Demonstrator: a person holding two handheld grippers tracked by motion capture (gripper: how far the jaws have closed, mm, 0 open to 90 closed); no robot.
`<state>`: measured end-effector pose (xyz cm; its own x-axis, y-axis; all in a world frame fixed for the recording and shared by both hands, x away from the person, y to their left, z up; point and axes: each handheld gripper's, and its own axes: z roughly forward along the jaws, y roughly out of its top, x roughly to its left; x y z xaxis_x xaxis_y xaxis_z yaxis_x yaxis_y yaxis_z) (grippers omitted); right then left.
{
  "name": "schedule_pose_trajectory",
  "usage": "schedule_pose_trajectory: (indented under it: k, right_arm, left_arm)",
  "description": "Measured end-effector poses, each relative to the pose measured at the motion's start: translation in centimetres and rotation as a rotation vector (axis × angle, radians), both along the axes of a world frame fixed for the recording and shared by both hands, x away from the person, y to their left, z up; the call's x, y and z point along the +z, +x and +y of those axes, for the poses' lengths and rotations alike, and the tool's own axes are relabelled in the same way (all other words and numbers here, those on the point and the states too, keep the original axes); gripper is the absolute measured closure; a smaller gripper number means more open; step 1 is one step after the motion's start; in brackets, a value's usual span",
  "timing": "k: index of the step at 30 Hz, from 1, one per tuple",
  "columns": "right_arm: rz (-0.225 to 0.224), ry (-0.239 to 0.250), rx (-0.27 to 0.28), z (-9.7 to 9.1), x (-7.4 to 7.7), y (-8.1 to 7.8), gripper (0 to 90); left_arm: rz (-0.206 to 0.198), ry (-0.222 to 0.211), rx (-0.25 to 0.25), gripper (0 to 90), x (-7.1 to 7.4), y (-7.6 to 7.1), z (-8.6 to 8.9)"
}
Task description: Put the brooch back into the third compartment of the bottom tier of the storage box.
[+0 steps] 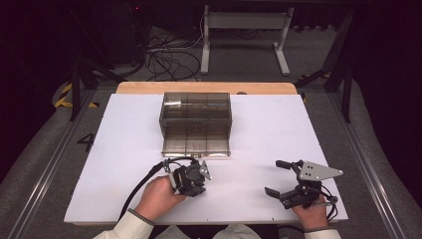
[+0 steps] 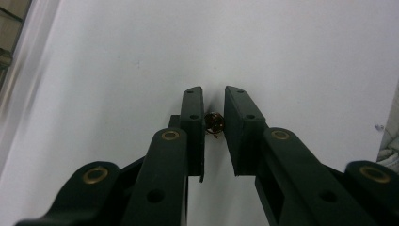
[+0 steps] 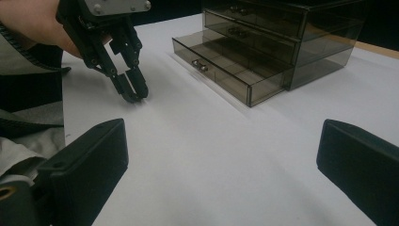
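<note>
White table (image 1: pixel 124 149), near edge at person. Smoky drawer box (image 1: pixel 195 117) toward far edge, bottom drawer (image 1: pixel 196 145) pulled out. Right gripper (image 1: pixel 281 179) near right corner, jaws wide, empty. Left gripper (image 1: pixel 199 174) pointing down just in front of drawer, jaws pinched on small brass part (image 2: pixel 214 123), at table surface. Open drawer lies straight beyond the grip; left hand nearer.

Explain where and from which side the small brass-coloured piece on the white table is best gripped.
Probably across its two opposite sides, from straight above: the small brass-coloured piece lies low on the flat table, so only a downward pinch fits, as the left gripper has it.
</note>
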<state>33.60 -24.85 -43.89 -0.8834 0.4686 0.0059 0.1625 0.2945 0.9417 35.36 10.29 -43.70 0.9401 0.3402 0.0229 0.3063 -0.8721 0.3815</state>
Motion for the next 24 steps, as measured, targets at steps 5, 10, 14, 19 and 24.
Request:
schedule_pose_trajectory:
  k: [5, 10, 14, 19, 24]
  right_arm:
    - [-0.002, 0.000, 0.000, 0.0, 0.0, 0.0, 3.5]
    - [-0.001, 0.001, 0.000, 0.0, 0.0, 0.0, 3.5]
    - [0.001, 0.000, 0.001, 0.0, 0.0, 0.0, 3.5]
    - [-0.002, -0.001, 0.001, 0.0, 0.0, 0.0, 3.5]
    - [0.001, 0.000, 0.000, 0.0, 0.0, 0.0, 3.5]
  left_arm:
    - [-0.004, 0.004, 0.000, 79.3, 0.0, -0.1, -0.1]
    - [-0.013, -0.001, 0.003, 79.2, 0.1, -0.1, -0.1]
    - [-0.021, -0.010, 0.000, 79.3, 0.4, -0.1, 0.1]
    - [-0.034, -0.040, 0.003, 79.3, 1.1, -0.3, 0.4]
    - [-0.067, -0.093, 0.015, 79.3, 1.8, -0.3, 0.9]
